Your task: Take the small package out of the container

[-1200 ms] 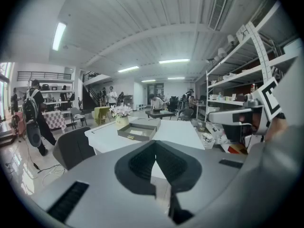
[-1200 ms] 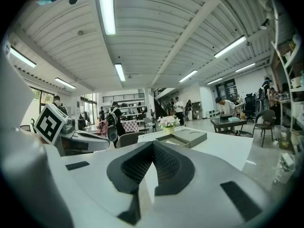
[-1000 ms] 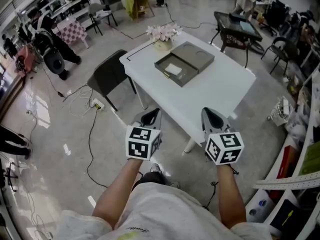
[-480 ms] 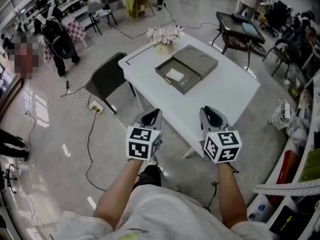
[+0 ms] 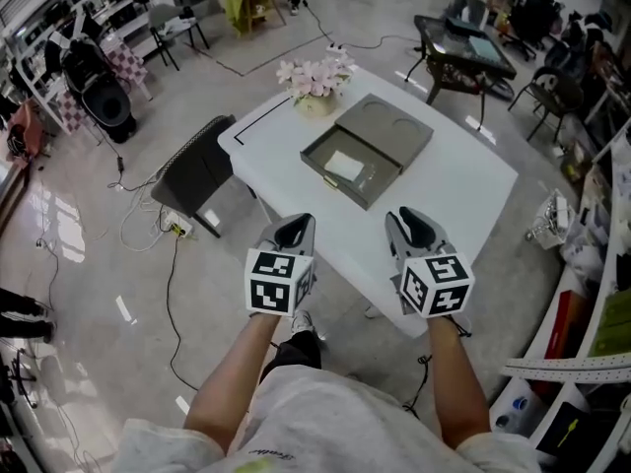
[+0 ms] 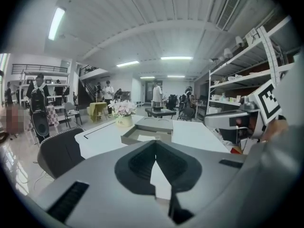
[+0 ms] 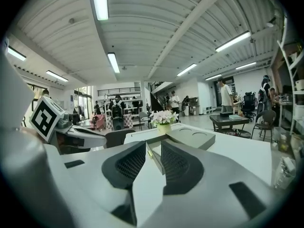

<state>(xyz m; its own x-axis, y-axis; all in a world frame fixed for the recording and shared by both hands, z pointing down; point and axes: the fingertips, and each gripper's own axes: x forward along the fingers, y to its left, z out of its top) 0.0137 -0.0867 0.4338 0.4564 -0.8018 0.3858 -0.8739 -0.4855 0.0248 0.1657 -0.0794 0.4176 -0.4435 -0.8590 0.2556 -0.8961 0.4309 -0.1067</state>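
Observation:
A grey box-shaped container [image 5: 367,152] lies open on the white table [image 5: 449,180], its lid folded back to the far right. A small white package [image 5: 343,166] rests in its tray. Both grippers hover side by side over the table's near edge, well short of the container. My left gripper [image 5: 295,231] is shut, with nothing between its pads [image 6: 142,161]. The jaws of my right gripper [image 5: 413,227] are opening and nothing is between them. Through their gap the right gripper view shows the container [image 7: 192,137]. The left gripper view shows the container [image 6: 148,132] straight ahead.
A pot of pink flowers [image 5: 315,77] stands at the table's far corner, just behind the container. A dark chair [image 5: 197,170] stands at the table's left side. Cables [image 5: 148,227] trail over the floor. A low black table [image 5: 463,47] stands beyond, shelving [image 5: 592,363] at the right.
The table and the container have come closer to both grippers, which now reach over its near edge. The grippers stay side by side.

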